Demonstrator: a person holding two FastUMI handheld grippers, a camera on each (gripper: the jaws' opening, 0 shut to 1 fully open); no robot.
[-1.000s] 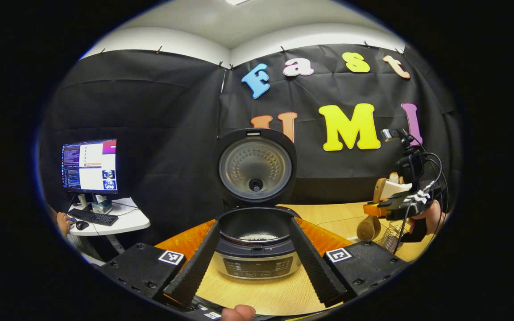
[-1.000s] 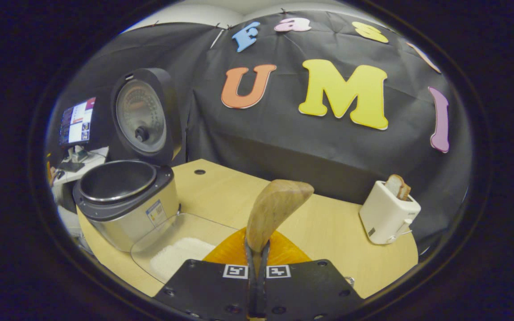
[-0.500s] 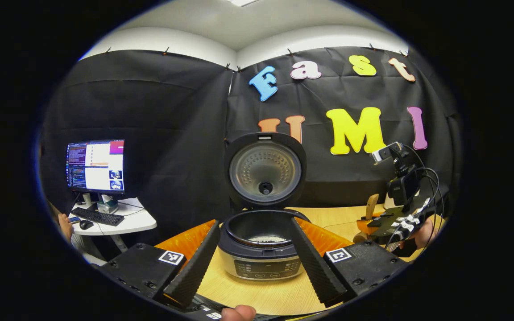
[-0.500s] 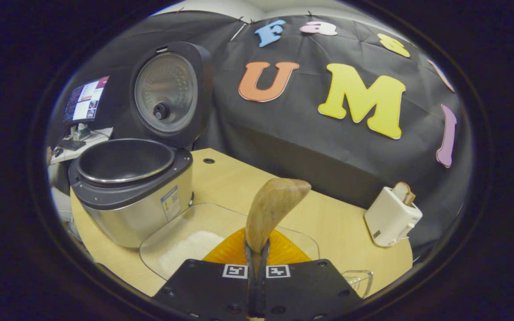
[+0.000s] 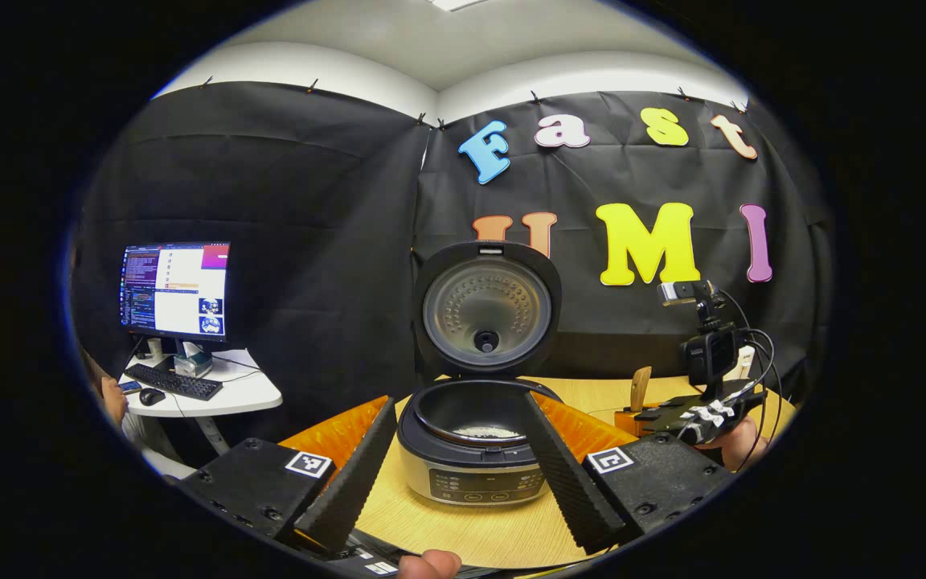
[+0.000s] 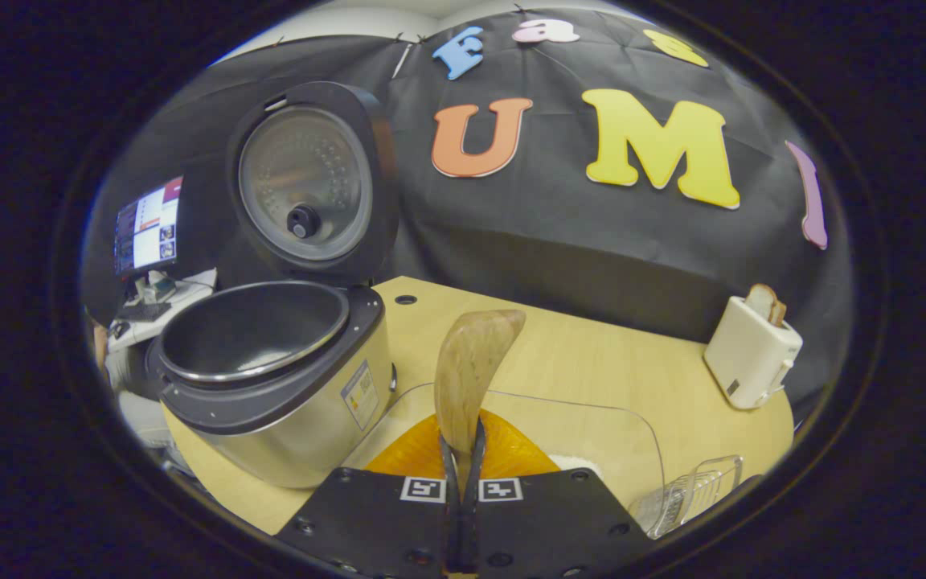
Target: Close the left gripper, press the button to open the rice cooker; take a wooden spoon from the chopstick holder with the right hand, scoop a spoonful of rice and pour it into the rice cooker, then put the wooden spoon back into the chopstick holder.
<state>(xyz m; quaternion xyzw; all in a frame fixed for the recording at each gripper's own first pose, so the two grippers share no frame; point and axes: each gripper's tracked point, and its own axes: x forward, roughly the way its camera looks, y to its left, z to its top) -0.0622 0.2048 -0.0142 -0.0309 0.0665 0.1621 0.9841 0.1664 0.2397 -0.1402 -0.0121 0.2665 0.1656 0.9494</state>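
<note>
- My right gripper (image 6: pixel 463 450) is clamped on the neck of the wooden spoon (image 6: pixel 473 366); the bowl stands up ahead of my fingers and tips a little right at the top.
- The spoon bowl looks empty from here; I judge the scoop not yet made.
- Landmark: the rice cooker (image 6: pixel 270 378), lid swung up, pot open. A few grains lie at its bottom in the left gripper view.
- Spoon sits right of the cooker, near it but apart.
- Clear rice tray (image 6: pixel 583 426) lies directly under and ahead of the spoon, just right of the cooker; white rice visible beside my fingers.
- Coming move turns on this: rice is below the spoon tip, so down first, then left to the pot.
- My left gripper (image 5: pixel 463 450) is spread wide, holding nothing, fingers framing the cooker's front.
- Wire holder (image 6: pixel 692 490) lies farther right of the cooker.
</note>
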